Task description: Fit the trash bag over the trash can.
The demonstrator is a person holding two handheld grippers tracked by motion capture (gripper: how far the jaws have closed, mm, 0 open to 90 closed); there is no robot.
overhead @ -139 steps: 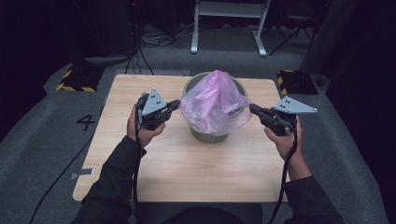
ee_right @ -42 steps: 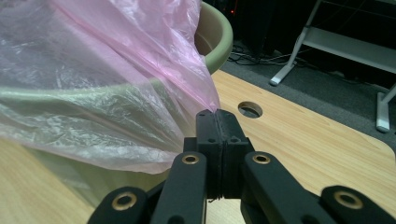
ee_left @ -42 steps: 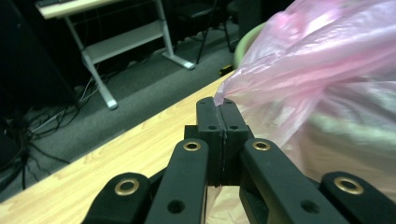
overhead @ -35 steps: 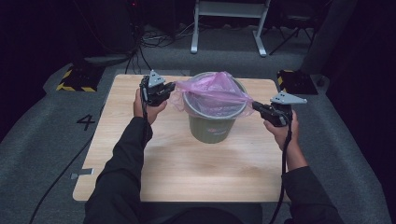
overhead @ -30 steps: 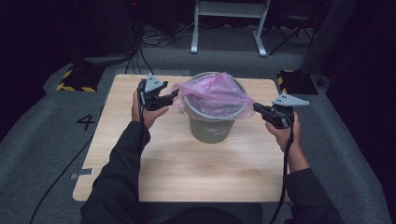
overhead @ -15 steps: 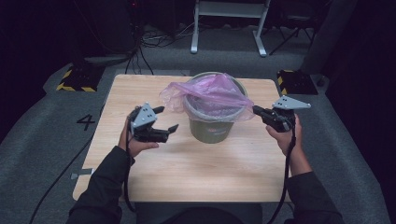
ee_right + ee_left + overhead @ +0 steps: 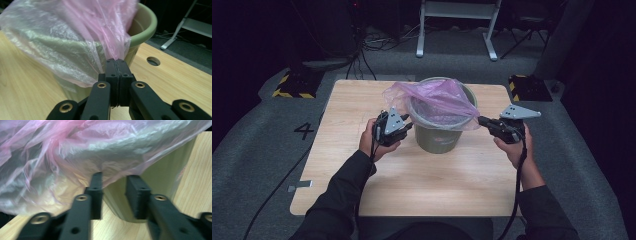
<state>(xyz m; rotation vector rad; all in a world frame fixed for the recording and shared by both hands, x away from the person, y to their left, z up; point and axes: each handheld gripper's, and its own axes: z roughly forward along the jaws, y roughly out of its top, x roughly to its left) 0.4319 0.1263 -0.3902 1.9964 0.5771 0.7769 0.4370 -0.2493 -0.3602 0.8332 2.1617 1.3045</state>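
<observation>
We had the green bin (image 7: 439,135) standing upright near the middle of the wooden surface (image 7: 422,185), with the pink bag (image 7: 437,100) draped over its rim and hanging loose on both sides. Right gripper (image 7: 116,65): fingers fully closed, pinching the bag's edge on the bin's right side. Left gripper (image 7: 117,195): on the bin's left, fingers had just been closing but there was a clear gap between them, tips right at the bag's hanging hem against the bin wall; one fingertip (image 7: 97,177) touched the film, nothing clamped yet.
</observation>
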